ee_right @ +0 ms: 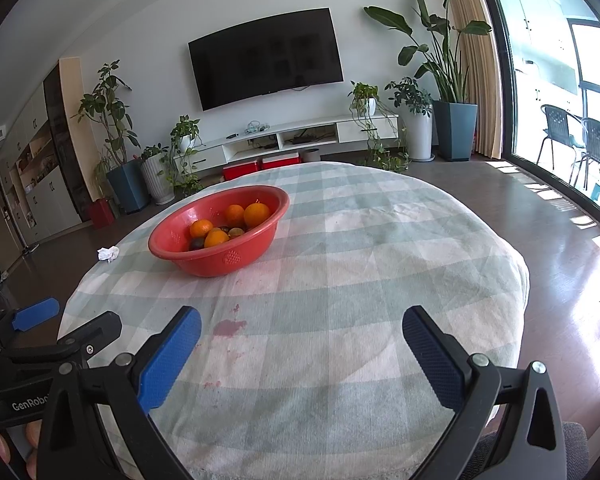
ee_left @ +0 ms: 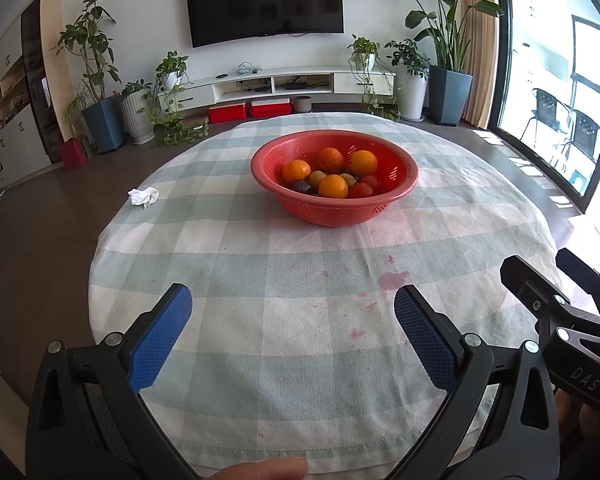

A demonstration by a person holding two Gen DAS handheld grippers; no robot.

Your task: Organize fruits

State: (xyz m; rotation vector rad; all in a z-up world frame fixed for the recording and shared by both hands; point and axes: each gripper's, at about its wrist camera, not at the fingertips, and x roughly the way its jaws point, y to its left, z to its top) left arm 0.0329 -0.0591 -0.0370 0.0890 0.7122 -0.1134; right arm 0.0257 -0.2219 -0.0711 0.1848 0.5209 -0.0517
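A red colander bowl [ee_left: 396, 194] stands on the far half of the round table, holding several oranges [ee_left: 333, 186], small red tomatoes [ee_left: 362, 190] and dark and yellowish small fruits. It also shows in the right wrist view [ee_right: 204, 262] at the left. My left gripper [ee_left: 293, 304] is open and empty, low over the near part of the table, well short of the bowl. My right gripper [ee_right: 302, 326] is open and empty, beside the left one to its right, also near the table's front edge.
The table carries a green-and-white checked cloth [ee_left: 228, 264] with red stains [ee_left: 392, 280]. A crumpled white tissue [ee_left: 143, 196] lies at the left edge. The right gripper's body [ee_left: 560, 312] shows close at the lower right of the left wrist view.
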